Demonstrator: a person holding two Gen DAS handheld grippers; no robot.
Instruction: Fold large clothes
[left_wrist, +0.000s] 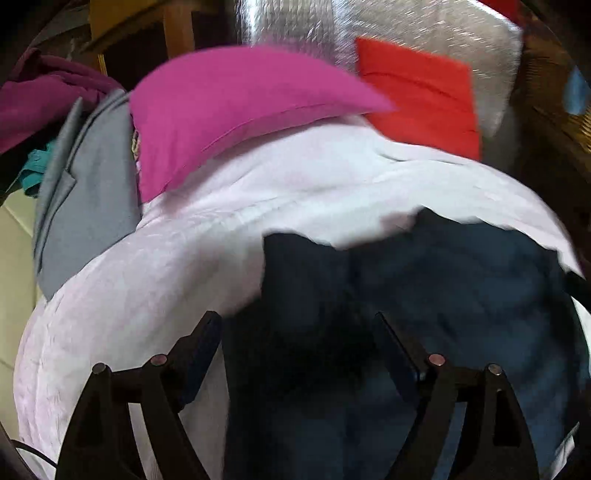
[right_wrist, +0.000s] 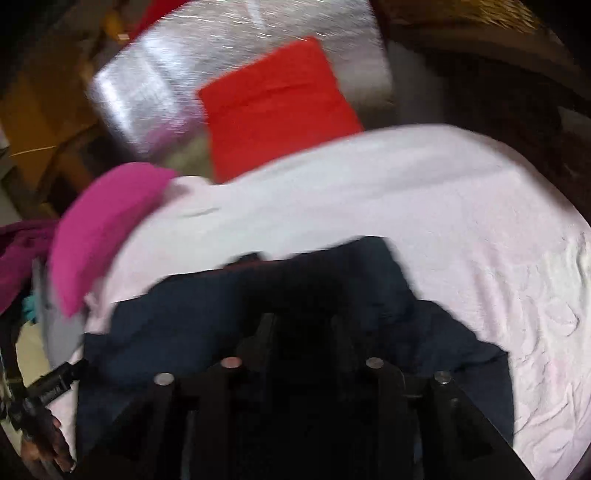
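A dark navy garment (left_wrist: 424, 302) lies on a pale pink sheet (left_wrist: 155, 280). My left gripper (left_wrist: 299, 321) is open just above the garment's left part, its fingers wide apart. In the right wrist view the same navy garment (right_wrist: 207, 306) lies bunched on the sheet (right_wrist: 461, 221). My right gripper (right_wrist: 301, 321) has its fingers close together with dark cloth between them; the frame is blurred. The left gripper's body (right_wrist: 48, 391) shows at the far left of that view.
A magenta folded cloth (left_wrist: 229, 107), a red folded cloth (left_wrist: 421, 99) and a grey garment (left_wrist: 85, 192) lie at the sheet's far side. A silver foil mat (right_wrist: 155, 85) lies behind. Maroon and teal clothes (left_wrist: 33, 110) are piled at left.
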